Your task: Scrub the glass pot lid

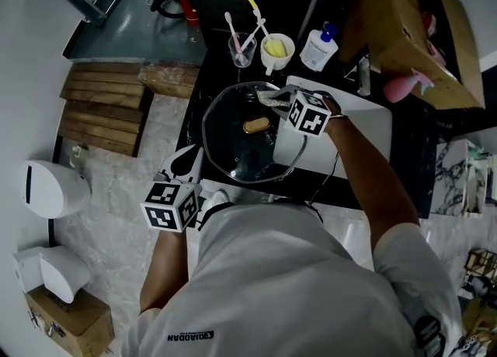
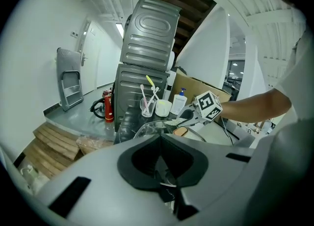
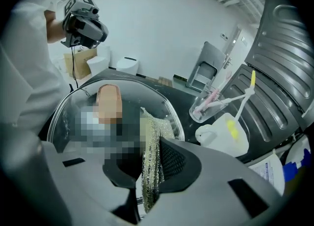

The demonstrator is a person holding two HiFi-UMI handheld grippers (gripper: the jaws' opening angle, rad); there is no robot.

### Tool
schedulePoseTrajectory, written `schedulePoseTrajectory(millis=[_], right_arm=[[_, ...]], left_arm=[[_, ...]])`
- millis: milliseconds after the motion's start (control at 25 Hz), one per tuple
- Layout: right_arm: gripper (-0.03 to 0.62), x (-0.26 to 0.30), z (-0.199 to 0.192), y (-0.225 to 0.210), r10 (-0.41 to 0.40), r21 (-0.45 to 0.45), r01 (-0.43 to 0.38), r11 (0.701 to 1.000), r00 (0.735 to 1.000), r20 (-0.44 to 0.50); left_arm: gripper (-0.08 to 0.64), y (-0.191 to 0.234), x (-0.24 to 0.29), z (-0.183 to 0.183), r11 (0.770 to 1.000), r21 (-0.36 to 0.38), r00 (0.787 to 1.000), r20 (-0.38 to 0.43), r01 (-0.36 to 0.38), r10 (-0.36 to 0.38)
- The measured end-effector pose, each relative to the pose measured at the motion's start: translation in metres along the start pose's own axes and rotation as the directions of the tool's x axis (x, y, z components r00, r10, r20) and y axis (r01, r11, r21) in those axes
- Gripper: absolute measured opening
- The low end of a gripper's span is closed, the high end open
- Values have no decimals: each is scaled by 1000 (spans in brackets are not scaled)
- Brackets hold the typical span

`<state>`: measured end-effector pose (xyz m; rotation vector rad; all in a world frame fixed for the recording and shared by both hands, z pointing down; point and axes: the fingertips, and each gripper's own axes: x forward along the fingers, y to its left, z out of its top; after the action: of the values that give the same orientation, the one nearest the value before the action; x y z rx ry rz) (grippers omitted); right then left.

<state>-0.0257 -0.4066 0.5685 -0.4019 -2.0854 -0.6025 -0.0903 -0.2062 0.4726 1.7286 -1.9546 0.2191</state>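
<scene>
While the glass pot lid (image 1: 233, 154) sits knob (image 1: 256, 125) up on the dark tabletop (image 1: 211, 72), the left hand-held gripper (image 2: 163, 168) is clamped on the lid's near-left rim. The right hand-held gripper (image 3: 148, 166) pinches a silvery mesh scouring cloth (image 3: 153, 131) laid against the lid's far-right edge. Just beyond the lid stand a clear cup (image 1: 242, 50) of toothbrushes and a white mug (image 1: 277, 50).

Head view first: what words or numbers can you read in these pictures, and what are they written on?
"QIAODAN": on the person's white shirt, upside down in the head view.
Pump bottle: the label print is too small and blurred to read in any view.
Marker cubes: black-and-white square patterns only, no letters.
</scene>
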Motion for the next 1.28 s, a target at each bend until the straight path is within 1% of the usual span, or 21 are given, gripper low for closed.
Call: schedulePoseTrajectory(millis=[240,400,520,760,1080,1160,1280], right_arm=[[81,-10,-3,18,-11,23,11,1000,1000,0],[81,-16,-3,30,-30,71,29,997,999,10],[81,-21,-5,37,-49,125,47,991,999,18],[81,-31,-14,50,-109,258,103,961,994,10],[81,-37,-9,81,-143,282,160,946,987,-79],[81,-37,-5,86,-155,298,178,938,983,-97],[81,-38,-3,91,-183,344,211,915,977,-112]], left_arm=[[17,0,9,3,999,22,999,-10,41,-41],[17,1,14,4,996,39,996,-26,83,-83],[17,1,18,4,991,53,992,-37,119,-117],[17,7,27,3,981,62,982,-57,181,-178],[17,9,28,1,958,95,961,-80,271,-264],[17,10,26,1,951,103,956,-85,290,-282],[17,12,23,0,941,117,947,-95,318,-308]])
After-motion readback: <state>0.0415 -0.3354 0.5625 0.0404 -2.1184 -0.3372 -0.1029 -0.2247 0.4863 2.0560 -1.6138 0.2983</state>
